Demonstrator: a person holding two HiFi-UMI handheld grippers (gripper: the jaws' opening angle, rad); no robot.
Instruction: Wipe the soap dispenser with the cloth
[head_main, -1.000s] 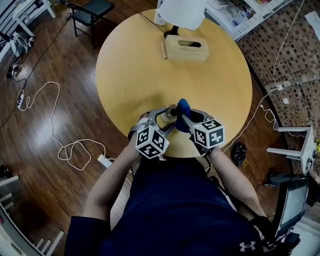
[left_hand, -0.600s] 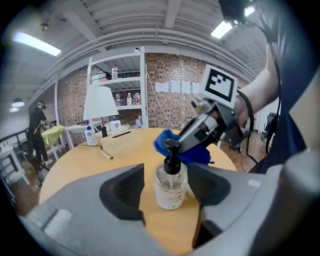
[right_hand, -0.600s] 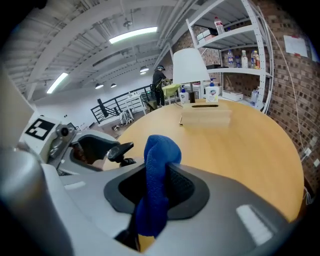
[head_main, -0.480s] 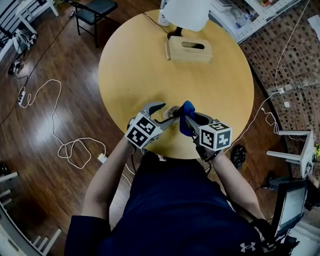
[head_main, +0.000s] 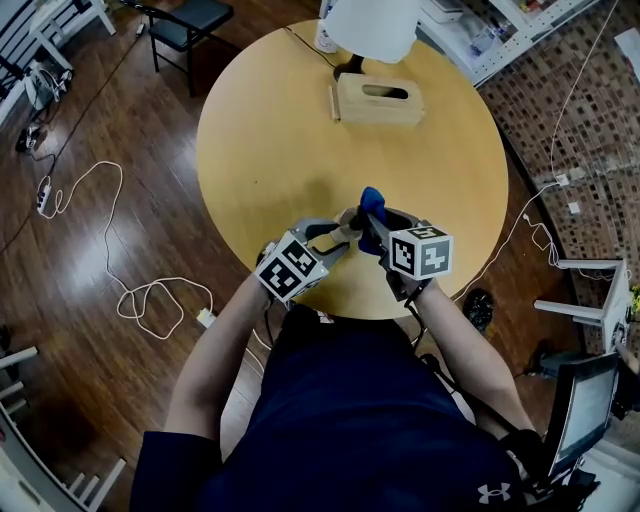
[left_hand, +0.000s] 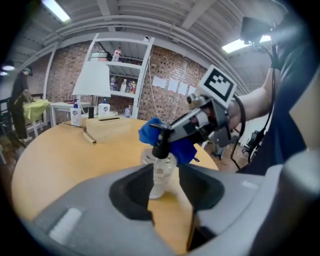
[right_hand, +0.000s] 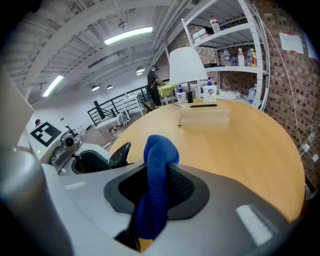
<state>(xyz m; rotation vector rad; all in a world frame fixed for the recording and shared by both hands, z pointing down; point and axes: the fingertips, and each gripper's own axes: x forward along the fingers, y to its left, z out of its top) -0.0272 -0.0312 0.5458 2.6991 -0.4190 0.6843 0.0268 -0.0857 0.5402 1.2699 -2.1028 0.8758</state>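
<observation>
Left tool has just closed, clamping the soap dispenser; right tool pinches the blue cloth beside the dispenser's pump.

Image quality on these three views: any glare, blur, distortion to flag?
Head view: dim overall, white lampshade near blown out above the round wooden table. Left gripper view: strong fisheye, black corners, near foreground soft, clear plastic soap dispenser with black pump fairly sharp. Right gripper view: fisheye bends the white metal shelving; blue cloth sharp, weave visible.
</observation>
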